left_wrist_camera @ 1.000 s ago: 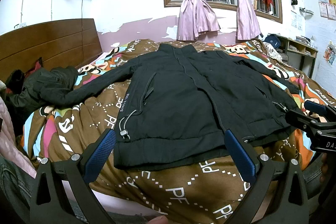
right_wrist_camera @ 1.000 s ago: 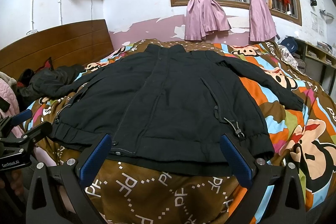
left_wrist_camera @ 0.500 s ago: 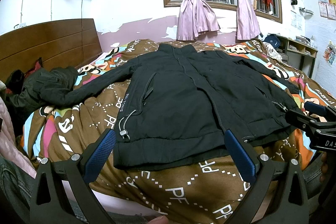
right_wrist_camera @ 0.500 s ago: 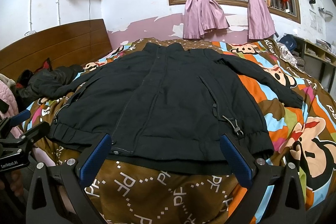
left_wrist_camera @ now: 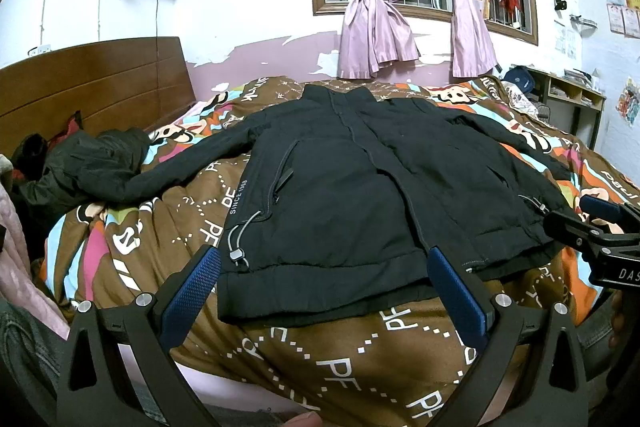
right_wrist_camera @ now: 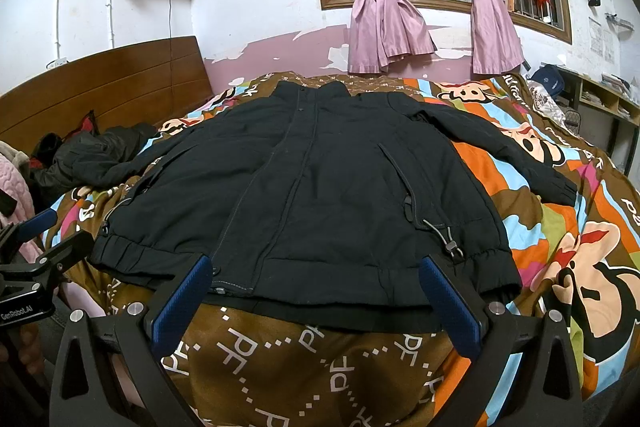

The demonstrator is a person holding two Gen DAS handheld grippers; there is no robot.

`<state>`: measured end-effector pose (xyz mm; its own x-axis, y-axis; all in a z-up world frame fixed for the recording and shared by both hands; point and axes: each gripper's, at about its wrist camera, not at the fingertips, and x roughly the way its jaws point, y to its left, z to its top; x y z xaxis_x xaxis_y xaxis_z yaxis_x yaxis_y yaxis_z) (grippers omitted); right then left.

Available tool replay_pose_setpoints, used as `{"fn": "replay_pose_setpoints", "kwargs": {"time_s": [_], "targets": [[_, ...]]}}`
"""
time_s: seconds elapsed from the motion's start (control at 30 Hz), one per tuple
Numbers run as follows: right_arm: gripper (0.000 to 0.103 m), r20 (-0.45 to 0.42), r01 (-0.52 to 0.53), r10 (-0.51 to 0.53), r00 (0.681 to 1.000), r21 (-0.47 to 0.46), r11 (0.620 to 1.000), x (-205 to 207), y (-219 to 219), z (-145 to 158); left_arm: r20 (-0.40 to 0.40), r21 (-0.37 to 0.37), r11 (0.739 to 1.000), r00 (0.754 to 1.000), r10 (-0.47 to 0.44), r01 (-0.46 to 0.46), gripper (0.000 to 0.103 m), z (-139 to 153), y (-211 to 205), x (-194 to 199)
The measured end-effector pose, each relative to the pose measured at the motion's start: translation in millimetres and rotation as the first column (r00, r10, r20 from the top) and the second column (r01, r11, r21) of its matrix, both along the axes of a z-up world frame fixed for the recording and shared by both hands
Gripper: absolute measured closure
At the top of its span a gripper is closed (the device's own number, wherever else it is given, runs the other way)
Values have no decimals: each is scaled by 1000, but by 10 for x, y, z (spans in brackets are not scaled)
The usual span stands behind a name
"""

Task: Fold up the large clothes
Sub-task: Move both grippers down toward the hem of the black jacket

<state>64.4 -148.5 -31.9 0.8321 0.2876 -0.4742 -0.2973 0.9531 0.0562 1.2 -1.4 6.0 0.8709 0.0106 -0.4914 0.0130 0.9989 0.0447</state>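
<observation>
Black jacket [left_wrist_camera: 360,195], front up, spread flat mid-frame on patterned quilt [left_wrist_camera: 320,359]; sleeves out to both sides. Left gripper [left_wrist_camera: 324,291]: jaws spread wide, empty, at hem. Right gripper [right_wrist_camera: 316,299]: likewise, jaws apart, holding nothing.

Matt black cloth jacket [left_wrist_camera: 340,195]; glossy wooden headboard [left_wrist_camera: 92,83].

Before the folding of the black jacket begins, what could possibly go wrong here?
1. The left sleeve ends against a dark crumpled garment; pulling it might drag that garment along.
2. The jacket hem lies near the bed edge, so a tug toward the open left gripper or right gripper might slide it off the quilt.
</observation>
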Motion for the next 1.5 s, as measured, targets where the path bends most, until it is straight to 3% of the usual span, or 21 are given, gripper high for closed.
{"fn": "replay_pose_setpoints", "kwargs": {"time_s": [0.37,0.73,1.1,1.5], "targets": [[0,-3,6,-6,1000,-6,1000,6,-9,-11,-2,2,1000,1000,1,-1,2,-13,14,-12],[0,-9,44,-45,999,-33,998,2,-8,-77,-59,8,1000,998,30,-29,2,-114,105,71],[0,-2,105,-105,994,-53,993,239,97,270,-96,-27,996,992,81,-84,2,13,258,348],[0,119,126,-112,987,-117,985,473,214,810,-40,-5,994,994,105,-106,2,495,371,803]]}}
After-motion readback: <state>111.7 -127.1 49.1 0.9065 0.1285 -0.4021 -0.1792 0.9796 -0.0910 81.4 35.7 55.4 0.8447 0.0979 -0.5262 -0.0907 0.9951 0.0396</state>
